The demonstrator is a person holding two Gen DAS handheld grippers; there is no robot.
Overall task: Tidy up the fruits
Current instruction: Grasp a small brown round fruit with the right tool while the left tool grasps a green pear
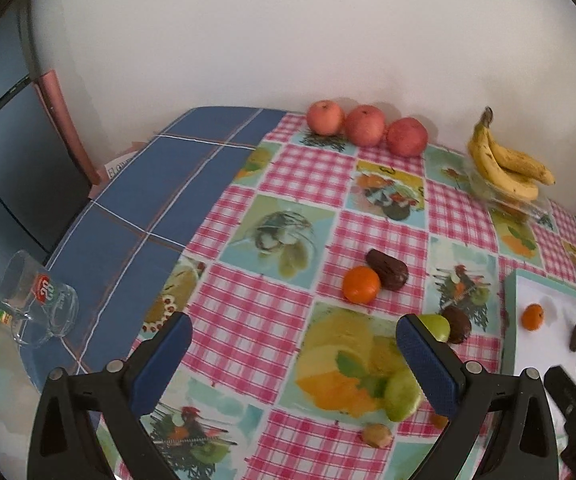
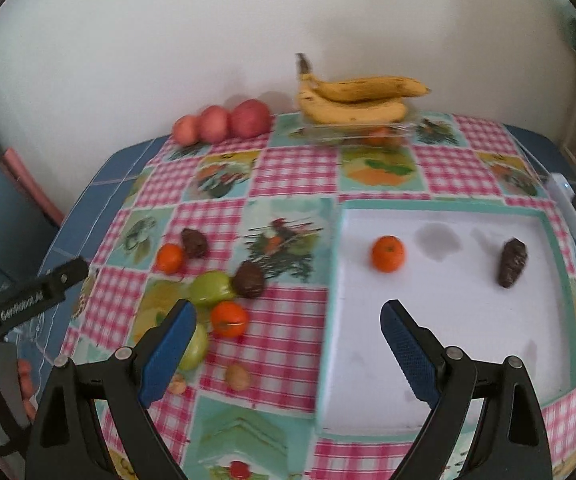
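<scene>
Jaws wide; tray [image 2: 555, 232] holds tangerine [image 2: 387, 253], perhaps pinecone [image 2: 511, 263].

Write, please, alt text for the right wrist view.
The open right gripper hovers over a fruit-print tablecloth, beside a white tray holding one tangerine and one dark brown fruit. More fruit lies loose left of the tray.

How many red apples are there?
3, side by side at the table's back edge by the wall: left apple, middle apple, right apple. None looks hidden.

Tangerine [image 2: 387, 253] in tray [image 2: 439, 408] (apples [image 2: 222, 123] behind)
</scene>
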